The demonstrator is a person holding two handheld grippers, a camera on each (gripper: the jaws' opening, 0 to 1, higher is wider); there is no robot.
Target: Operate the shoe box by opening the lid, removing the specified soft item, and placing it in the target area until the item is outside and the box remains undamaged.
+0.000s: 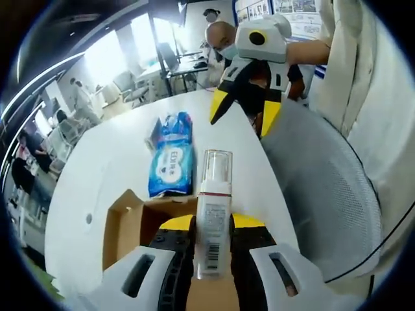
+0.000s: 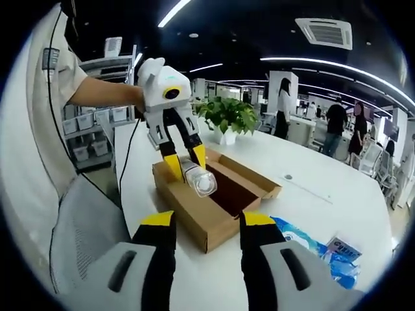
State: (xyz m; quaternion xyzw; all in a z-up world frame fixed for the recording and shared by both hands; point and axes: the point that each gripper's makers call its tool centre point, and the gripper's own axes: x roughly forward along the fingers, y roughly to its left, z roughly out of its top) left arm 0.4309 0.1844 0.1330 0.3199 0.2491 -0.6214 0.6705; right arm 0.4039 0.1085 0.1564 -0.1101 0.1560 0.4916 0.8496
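Note:
A white foam-pump bottle with a clear cap stands upright between my left gripper's yellow-tipped jaws, which are shut on it. Below it lies the open brown shoe box. In the right gripper view the left gripper holds the bottle just above the box, whose flaps are folded outward. My right gripper is open with nothing between its jaws, near the box's front corner. It also hangs open in the left gripper view, the right gripper above the table's far side.
A blue pack of wet wipes lies on the white table beyond the box; the wipes lie right of the box. A grey mesh chair back stands at the table's edge. A potted plant sits further back.

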